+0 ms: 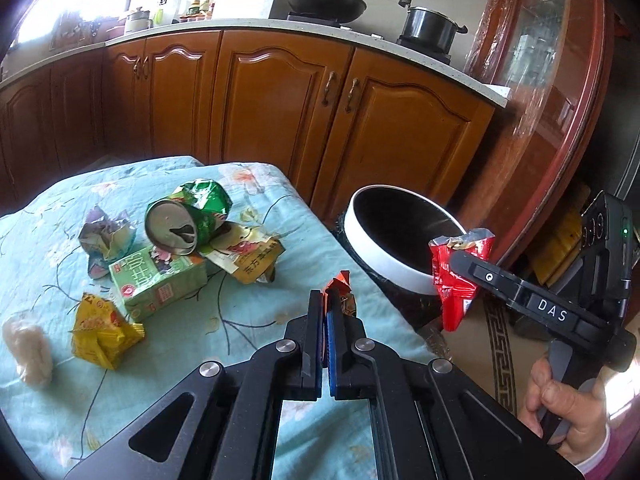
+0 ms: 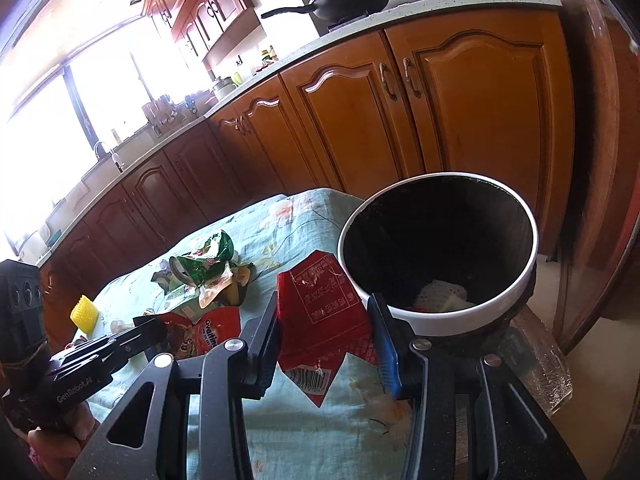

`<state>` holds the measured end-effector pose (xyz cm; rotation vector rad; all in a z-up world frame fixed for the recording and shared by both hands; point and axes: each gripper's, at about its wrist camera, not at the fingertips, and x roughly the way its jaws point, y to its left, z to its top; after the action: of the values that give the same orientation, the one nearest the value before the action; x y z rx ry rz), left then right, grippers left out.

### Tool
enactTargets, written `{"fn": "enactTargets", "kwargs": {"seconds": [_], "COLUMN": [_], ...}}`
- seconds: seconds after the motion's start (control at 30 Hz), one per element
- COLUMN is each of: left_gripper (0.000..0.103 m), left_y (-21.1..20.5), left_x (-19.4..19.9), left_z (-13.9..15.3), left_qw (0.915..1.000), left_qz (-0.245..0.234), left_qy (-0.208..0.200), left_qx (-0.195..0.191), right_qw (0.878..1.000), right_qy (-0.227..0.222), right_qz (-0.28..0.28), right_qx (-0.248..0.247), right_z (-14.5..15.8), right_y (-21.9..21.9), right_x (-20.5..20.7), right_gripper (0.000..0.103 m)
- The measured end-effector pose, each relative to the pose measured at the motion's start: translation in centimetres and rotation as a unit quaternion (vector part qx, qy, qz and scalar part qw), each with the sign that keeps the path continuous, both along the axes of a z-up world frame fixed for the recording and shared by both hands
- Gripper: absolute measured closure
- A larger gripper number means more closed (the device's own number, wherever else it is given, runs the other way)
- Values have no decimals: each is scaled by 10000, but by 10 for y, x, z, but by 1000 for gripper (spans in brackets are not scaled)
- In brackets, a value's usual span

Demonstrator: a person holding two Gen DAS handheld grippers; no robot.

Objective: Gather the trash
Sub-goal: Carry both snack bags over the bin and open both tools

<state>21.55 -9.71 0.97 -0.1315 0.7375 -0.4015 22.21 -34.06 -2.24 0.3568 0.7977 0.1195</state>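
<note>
Pinching an orange-brown wrapper (image 1: 343,285) in the left gripper (image 1: 327,304), jaws pressed together on it, crumpled top poking out past the tips. Held low over the teal flowered cloth (image 1: 248,344) on the table, near its edge.

Gripping a red wrapper (image 2: 320,312) in the right gripper (image 2: 325,305), jaws narrowed about halfway with the packet pinched between the pads, barcode end hanging below. Seen from the left wrist at three o'clock, lifted clear of the cloth, just in front of the white rim of the bin (image 2: 436,322). Wrapped around the handle at five o'clock there, a hand (image 1: 568,412).

From the right wrist, bin at two o'clock of the red wrapper, close beside the table, mouth open, dark inside, with something pale and crumpled (image 2: 440,296) at the bottom.

Left on the cloth, at ten to eleven o'clock from the left gripper, a cluster touching one another: a crushed green can (image 1: 180,228) lying on its side atop a green carton (image 1: 160,280), a green bag (image 1: 208,196) behind, a beige pouch (image 1: 248,256) at the can's four o'clock, a greyish wrapper (image 1: 104,236) at its nine o'clock. Apart from these, at nine o'clock of the left gripper, a yellow wrapper (image 1: 100,332), and beyond it by the frame's edge a pale lump (image 1: 28,348), too blurred to identify.
</note>
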Motion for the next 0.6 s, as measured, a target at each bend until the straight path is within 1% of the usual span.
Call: {"fn": "enactTargets", "kwargs": {"seconds": [0.33, 0.6], "left_gripper": [103, 103], "left_y": [-52, -79], "left_x": [35, 70], "left_z": [3, 3], "left_qw": [9993, 9990], "left_qz": [-340, -407], "left_qy": [-149, -156], "left_qx": [40, -1], "right_qw": [9996, 9990], "right_qy": [28, 127], "right_qz": [-271, -433], "right_qx": [-24, -43], "right_z": [-3, -7], "right_y": [-34, -63], "right_x": [13, 33], "right_gripper": [61, 61]}}
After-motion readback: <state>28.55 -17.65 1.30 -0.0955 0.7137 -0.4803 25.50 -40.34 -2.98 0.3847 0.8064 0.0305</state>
